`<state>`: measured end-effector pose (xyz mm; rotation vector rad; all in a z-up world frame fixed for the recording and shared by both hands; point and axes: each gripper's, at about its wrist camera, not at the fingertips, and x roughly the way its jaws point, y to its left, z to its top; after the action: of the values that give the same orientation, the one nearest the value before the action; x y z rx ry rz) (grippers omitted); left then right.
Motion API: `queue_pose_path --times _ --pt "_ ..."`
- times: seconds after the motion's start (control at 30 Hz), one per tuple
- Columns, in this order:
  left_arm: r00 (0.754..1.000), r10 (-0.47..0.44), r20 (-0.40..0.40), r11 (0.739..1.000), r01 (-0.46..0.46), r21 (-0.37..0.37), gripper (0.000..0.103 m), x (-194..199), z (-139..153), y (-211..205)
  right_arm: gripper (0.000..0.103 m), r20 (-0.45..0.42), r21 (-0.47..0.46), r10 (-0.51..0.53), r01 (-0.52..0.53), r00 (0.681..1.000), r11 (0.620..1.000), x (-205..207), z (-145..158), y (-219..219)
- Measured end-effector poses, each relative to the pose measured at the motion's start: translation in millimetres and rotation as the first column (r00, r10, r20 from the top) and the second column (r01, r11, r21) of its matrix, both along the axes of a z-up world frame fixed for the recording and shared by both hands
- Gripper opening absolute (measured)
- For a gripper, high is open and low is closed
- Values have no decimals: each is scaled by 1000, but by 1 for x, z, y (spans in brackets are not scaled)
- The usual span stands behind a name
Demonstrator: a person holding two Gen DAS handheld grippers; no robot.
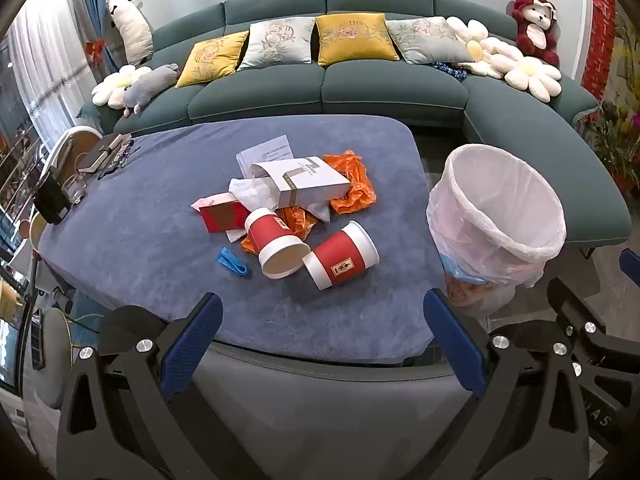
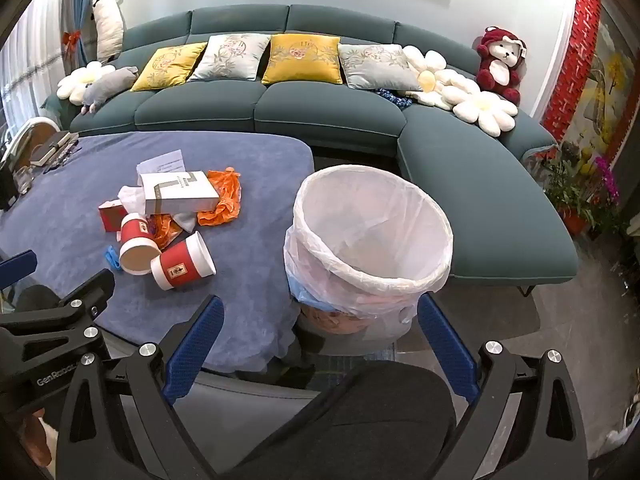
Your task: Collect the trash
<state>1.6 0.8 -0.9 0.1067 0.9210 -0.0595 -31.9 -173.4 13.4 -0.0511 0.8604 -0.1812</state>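
the teal sofa (image 1: 360,92) curves along the far wall with yellow and grey cushions, white flower pillows and a red plush bear (image 1: 534,26) on its right end. in front of it stands the counter (image 1: 140,248) under a blue-grey cloth, and just off its right edge sits the bin (image 2: 372,240), lined with a thin white bag, mouth open and tilted slightly toward the grippers.

both grippers are held above the near edge of the counter, angled downward toward it. the left gripper (image 1: 320,344) has its blue-padded fingers spread wide with nothing between them, hanging short of the trash pile. the right gripper (image 2: 320,348) is likewise spread wide and empty, its fingers framing the base of the bin. the side of the left one carries white lettering that seems to begin "gen robot", the rest cut off.

the trash lies heaped mid-counter, well apart from both grippers: a white and gold box (image 1: 304,184) on top, printed paper (image 1: 266,154) behind it with text too small to read, crumpled orange plastic (image 1: 354,190), a red packet (image 1: 222,216), two red paper cups (image 1: 344,256) on their sides, touching, each with a small gold label i cannot read, and a blue clip (image 1: 232,262) to their left
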Motion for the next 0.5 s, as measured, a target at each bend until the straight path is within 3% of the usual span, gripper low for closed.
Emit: queue_pose_path --times 0.5 --pt "999 25 25 1000 -26 11 96 -7 2 5 93 -2 4 -5 5 1000 1000 0 1 0"
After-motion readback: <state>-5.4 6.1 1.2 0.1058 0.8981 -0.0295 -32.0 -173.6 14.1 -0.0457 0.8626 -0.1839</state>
